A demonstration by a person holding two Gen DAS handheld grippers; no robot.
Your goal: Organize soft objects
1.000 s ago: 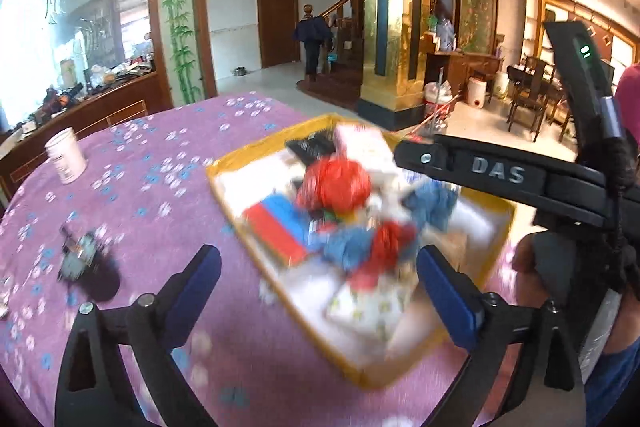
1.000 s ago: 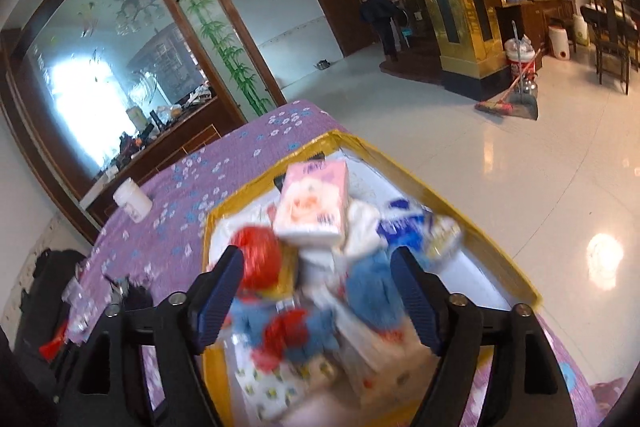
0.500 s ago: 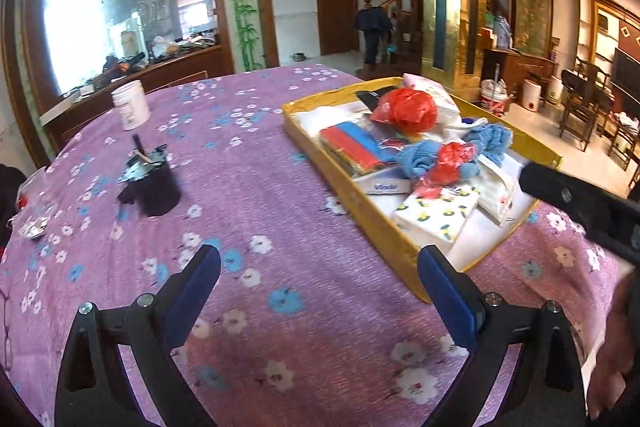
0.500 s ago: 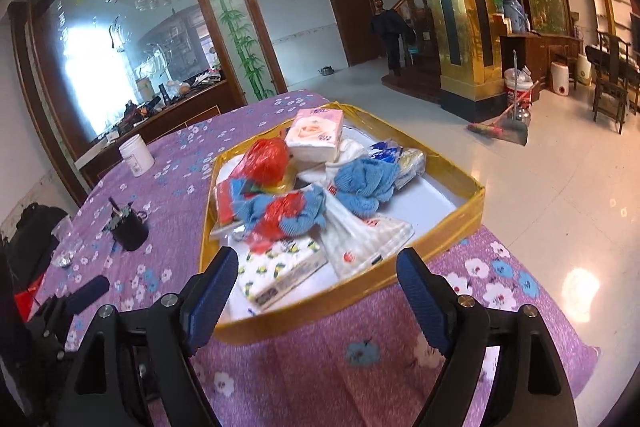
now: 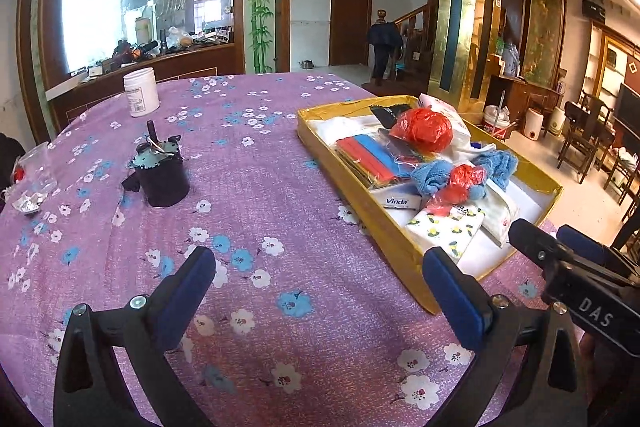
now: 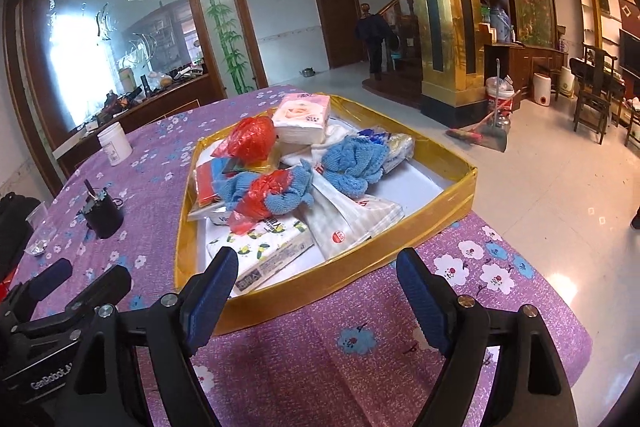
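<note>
Left wrist view: left gripper point(image 5: 320, 291) at bottom of frame, blue pads wide apart, holding nothing, hovering above purple flowered worktop point(image 5: 256, 187). Yellow tray point(image 5: 384, 227) at right of centre, heaped with soft objects: red plastic bag point(image 5: 426, 129), blue knitted cloth point(image 5: 434, 177), lemon-print tissue pack point(image 5: 448, 227). Dark pot point(image 5: 162, 173) at centre left, white jar point(image 5: 140, 91) in upper left. Right gripper's black body at lower right edge.

Right wrist view: right gripper point(image 6: 316, 299) at bottom, pads spread apart, empty, just before near rim of yellow tray point(image 6: 360, 267). Pink tissue pack point(image 6: 304, 119) at far end, red plastic bag point(image 6: 250, 139) beside it, blue knitted cloth point(image 6: 352, 163) mid-tray, lemon-print tissue pack point(image 6: 268, 251) nearest.
</note>
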